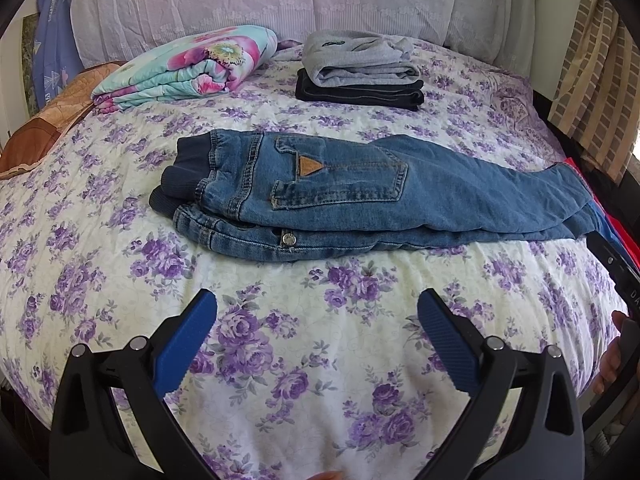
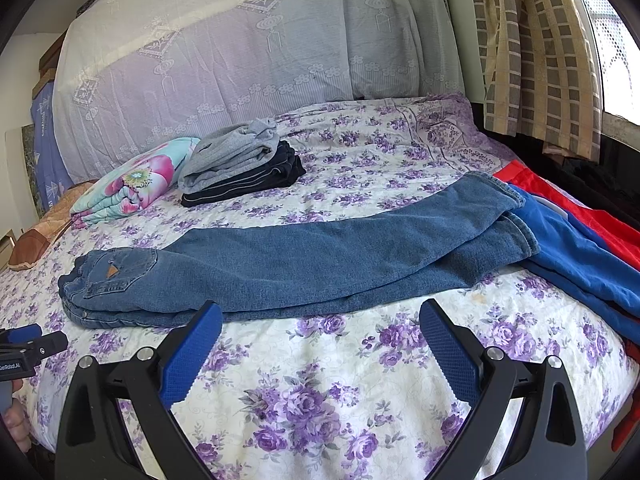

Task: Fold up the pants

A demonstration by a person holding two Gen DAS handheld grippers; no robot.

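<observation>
A home bedroom: a bed (image 1: 280, 360) under a purple-flowered quilt, folded bedding (image 1: 188, 68) and stacked clothes (image 1: 360, 68) on it, lace-draped headboard (image 1: 240, 4), checked curtain (image 2: 536, 60) by the window

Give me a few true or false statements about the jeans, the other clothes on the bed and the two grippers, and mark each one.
1. The jeans lie folded lengthwise, one leg on the other. True.
2. The left gripper is clamped on the waistband. False: it is open and hovers over the bedspread, short of the jeans.
3. A grey garment sits on top of a dark folded one. True.
4. The jeans' leg ends rest on a yellow towel. False: they overlap a blue garment next to a red one.
5. The right gripper is open and holds nothing. True.
</observation>
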